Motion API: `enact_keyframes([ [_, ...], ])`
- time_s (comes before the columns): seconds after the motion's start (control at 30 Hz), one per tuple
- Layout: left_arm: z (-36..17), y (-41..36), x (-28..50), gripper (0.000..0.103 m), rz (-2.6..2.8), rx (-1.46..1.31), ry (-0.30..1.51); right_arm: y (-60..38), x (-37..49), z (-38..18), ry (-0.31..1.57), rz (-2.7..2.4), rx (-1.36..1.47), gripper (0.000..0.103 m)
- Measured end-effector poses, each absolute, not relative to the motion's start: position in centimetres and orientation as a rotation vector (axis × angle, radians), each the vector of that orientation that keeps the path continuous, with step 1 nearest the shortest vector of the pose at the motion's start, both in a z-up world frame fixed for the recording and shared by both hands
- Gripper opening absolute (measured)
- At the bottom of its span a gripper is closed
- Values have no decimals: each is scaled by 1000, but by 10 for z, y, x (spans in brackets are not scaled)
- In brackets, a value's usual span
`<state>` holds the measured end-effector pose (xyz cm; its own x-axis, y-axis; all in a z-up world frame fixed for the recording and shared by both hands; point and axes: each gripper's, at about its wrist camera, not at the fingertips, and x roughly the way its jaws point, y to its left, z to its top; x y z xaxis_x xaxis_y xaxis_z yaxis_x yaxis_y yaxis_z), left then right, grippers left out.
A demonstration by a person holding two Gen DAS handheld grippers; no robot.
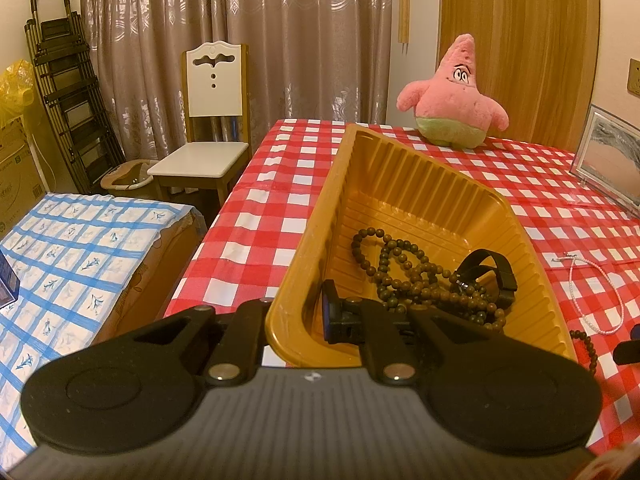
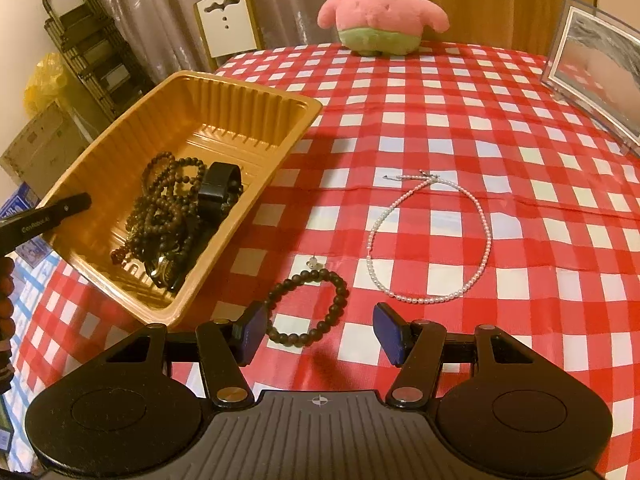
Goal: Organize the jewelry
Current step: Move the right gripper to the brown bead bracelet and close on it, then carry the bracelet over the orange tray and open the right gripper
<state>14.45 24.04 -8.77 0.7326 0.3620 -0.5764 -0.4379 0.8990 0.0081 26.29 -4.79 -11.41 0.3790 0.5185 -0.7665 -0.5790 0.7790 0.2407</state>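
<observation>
A golden plastic tray [image 1: 400, 184] [image 2: 224, 108] sits on the red checked tablecloth. It holds a heap of brown bead strings [image 1: 400, 276] [image 2: 168, 216] and a black watch band [image 1: 494, 270] [image 2: 218, 190]. My left gripper [image 1: 296, 320] is shut on the tray's near rim, one finger inside and one outside. My right gripper [image 2: 320, 330] stands open just above the cloth. A dark bead bracelet [image 2: 341, 294] lies between its fingers, closer to the left pad. A pearl necklace [image 2: 487, 240] [image 1: 600, 300] lies on the cloth further right. A small stud [image 2: 311, 262] sits beyond the bracelet.
A pink plush star [image 2: 380, 12] [image 1: 456, 108] stands at the table's far edge. A glass picture frame [image 2: 592, 64] stands at the right. The table's left edge drops to a blue checked surface [image 1: 72, 264], with a white chair [image 1: 208, 136] behind.
</observation>
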Motion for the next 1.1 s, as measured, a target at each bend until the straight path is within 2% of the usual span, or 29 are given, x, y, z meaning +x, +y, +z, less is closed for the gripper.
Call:
enact_keyframes([
  [0.2, -88, 240, 145, 10, 442, -132, 605, -43, 266, -120, 942, 687, -108, 59],
  [0.3, -88, 241, 144, 10, 441, -133, 606, -40, 270, -126, 934, 679, -132, 38],
  [0.53, -88, 240, 145, 10, 442, -134, 607, -29, 278, -136, 913, 671, -179, 24],
  [0.8, -88, 240, 146, 10, 441, -135, 608, -10, 280, -150, 890, 661, -296, 15],
  [0.9, -88, 240, 146, 10, 441, -135, 608, -5, 278, -151, 867, 667, -345, 7],
  [1.1, -88, 239, 146, 10, 440, -133, 608, -8, 273, -143, 860, 696, -319, 6],
])
